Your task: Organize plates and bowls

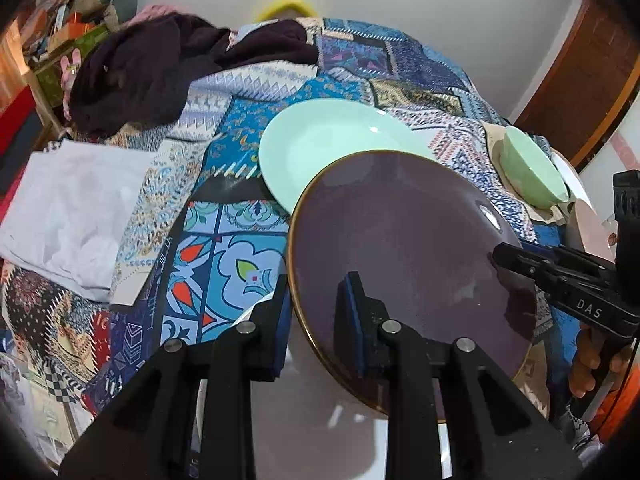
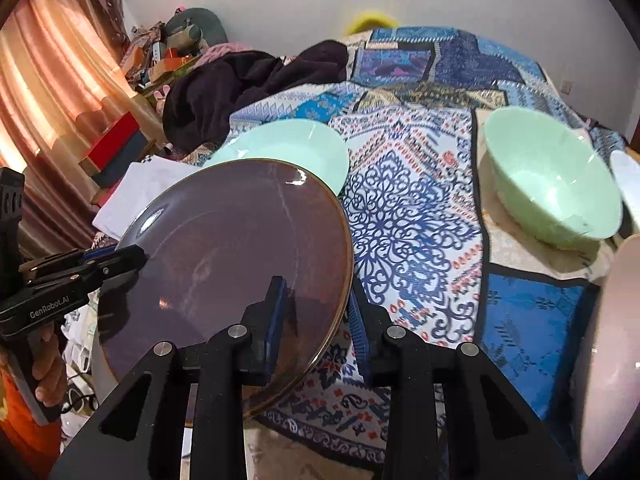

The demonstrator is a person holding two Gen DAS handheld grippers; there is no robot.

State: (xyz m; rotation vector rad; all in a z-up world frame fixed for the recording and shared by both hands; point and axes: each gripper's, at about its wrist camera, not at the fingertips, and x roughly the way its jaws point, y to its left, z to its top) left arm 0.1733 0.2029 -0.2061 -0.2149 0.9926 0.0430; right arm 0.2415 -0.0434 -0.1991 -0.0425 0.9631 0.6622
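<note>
Both tools, left and right, clamped on opposite rims of raised purple plate.

Plate before second plate, bowl right.

"DAS" stands on the right tongs; "GenRobot.AI" on the left tongs.

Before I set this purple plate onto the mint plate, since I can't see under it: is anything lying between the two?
Nothing visible does. The purple plate, clamped at opposite rims by the left gripper and right gripper, hangs tilted just in front of the mint plate, whose visible face is bare. The green bowl sits off to the right.
</note>
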